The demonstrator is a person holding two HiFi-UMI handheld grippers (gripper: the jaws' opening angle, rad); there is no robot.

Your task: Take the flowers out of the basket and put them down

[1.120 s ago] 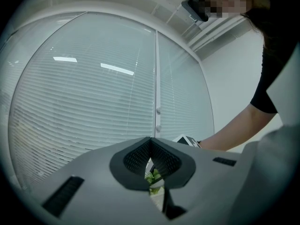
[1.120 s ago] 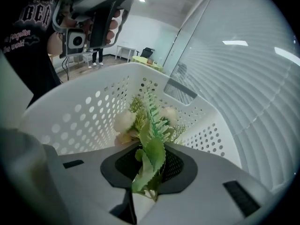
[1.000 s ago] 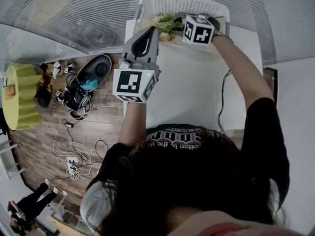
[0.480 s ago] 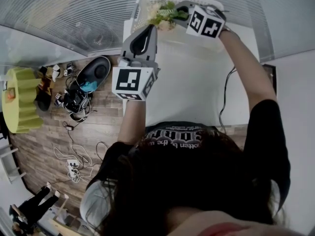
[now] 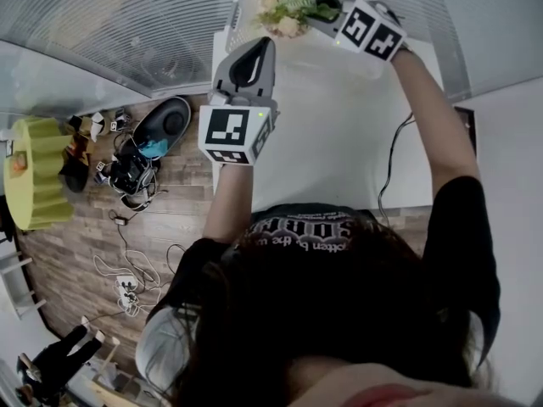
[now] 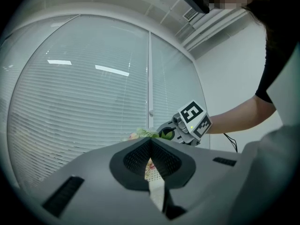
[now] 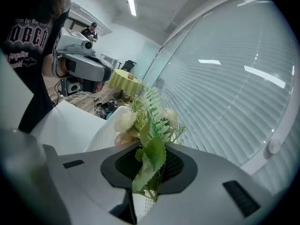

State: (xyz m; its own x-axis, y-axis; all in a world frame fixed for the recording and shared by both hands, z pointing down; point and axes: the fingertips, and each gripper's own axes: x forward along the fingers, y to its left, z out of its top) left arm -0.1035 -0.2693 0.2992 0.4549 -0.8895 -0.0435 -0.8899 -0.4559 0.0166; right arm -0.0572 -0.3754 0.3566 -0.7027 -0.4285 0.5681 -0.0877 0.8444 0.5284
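Holding artificial flowers [image 7: 149, 125] above the white perforated plastic basket [image 5: 240, 13].
Right gripper [image 7: 151, 175] is clamped on the leafy green stems, the cream blooms above the basket's rim; left gripper [image 6: 150, 142], jaws together, sits beside the basket.

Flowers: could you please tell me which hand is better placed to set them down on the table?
Right. The right claw grips the flowers over the basket; the left claw is shut, holding nothing.
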